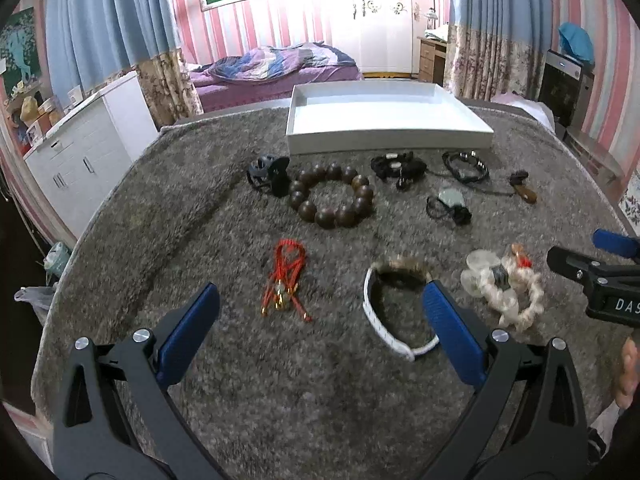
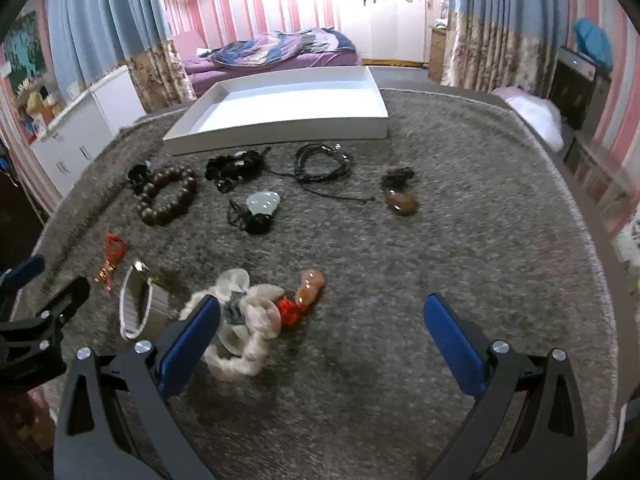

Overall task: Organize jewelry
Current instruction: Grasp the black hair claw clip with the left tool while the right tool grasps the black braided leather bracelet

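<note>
Covering the table, one grey shag carpet (image 1: 168, 208) carries everything. One white tray (image 1: 384, 120) sits at 12 o'clock, nothing visible inside. Jewelry count, nine pieces: one brown wooden bead bracelet (image 1: 332, 196) centre; one white band bracelet (image 1: 384, 312) at 5 o'clock, its right end hidden behind a blue pad; one cream beaded bracelet (image 1: 516, 292) at 4 o'clock; one red cord charm (image 1: 284, 280) at 7 o'clock; one black hair claw (image 1: 268, 172) at 10 o'clock, touching the beads; one black cord tangle (image 1: 398, 168), one black cord bracelet (image 1: 466, 166), one pale jade pendant (image 1: 450, 200), one brown pendant (image 1: 526, 190) toward 2 o'clock. Left gripper (image 1: 320, 312) gapes wide, holding nothing, hovering over carpet. Right gripper (image 2: 322, 320) also wide, holding nothing, left pad overlapping the cream bracelet. Right wrist view alone shows an orange-red stone (image 2: 310, 284) with red knot beside the cream bracelet; left view blurs it. Left view alone shows fingertips (image 1: 628, 372) at 4 o'clock.
</note>
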